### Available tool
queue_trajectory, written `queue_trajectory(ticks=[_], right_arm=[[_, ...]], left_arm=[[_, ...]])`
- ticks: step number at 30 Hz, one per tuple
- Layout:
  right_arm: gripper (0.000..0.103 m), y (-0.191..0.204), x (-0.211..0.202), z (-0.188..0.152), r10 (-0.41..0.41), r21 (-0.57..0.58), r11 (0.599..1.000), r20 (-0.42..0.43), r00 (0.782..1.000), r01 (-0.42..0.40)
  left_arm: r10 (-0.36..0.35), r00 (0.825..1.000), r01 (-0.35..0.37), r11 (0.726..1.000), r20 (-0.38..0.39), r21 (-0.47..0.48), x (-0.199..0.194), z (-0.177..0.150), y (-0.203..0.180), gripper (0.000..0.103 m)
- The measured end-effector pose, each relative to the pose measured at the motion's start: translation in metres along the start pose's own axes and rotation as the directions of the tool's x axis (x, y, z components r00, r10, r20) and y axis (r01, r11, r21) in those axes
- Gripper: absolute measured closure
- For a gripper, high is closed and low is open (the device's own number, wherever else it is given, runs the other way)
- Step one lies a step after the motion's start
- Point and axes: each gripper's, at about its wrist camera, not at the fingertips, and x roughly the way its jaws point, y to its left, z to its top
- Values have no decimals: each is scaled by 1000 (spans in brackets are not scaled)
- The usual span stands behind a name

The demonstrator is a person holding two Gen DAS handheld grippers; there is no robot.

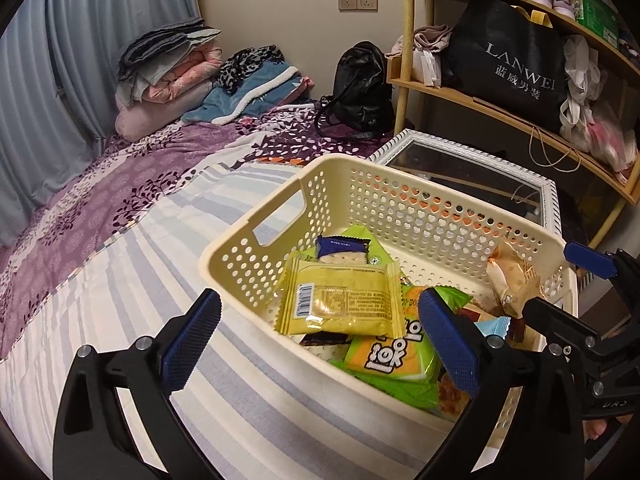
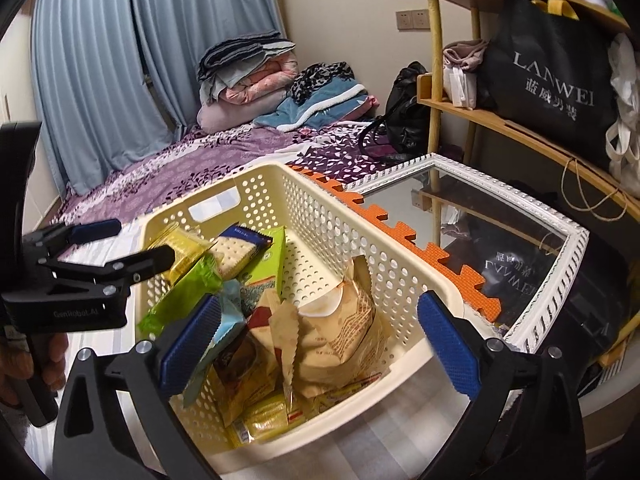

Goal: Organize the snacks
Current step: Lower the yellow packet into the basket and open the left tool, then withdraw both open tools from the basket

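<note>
Snack-filled basket (image 1: 332, 208) on bed (image 1: 160, 240) — both hand-held grippers open.

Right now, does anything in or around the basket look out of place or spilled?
Nothing has spilled. The cream basket sits on the striped bedsheet with every snack inside, though they lie in a loose heap: the yellow packet rests tilted over the others. Both the left gripper and the right gripper are open and empty.

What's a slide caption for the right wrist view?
Open right gripper above a cream perforated plastic basket of snack packets on a striped bed.
</note>
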Motion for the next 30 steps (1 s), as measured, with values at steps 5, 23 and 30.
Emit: queue_trajectory(ticks=[5,23,30], right_arm=[[5,14,-10,-8,-24,-77,997,-4,1000,23],[5,43,-40,-22,-87,-194,977,25,996,90],[5,43,-43,-23,-96,-197,976,20,995,98]], left_arm=[[71,997,-71,998,13,0,-12,-7,3,3],[256,966,-258,958,35,126,-39,-28,-13,3],[259,965,-263,952,50,154,-43,-31,-20,3]])
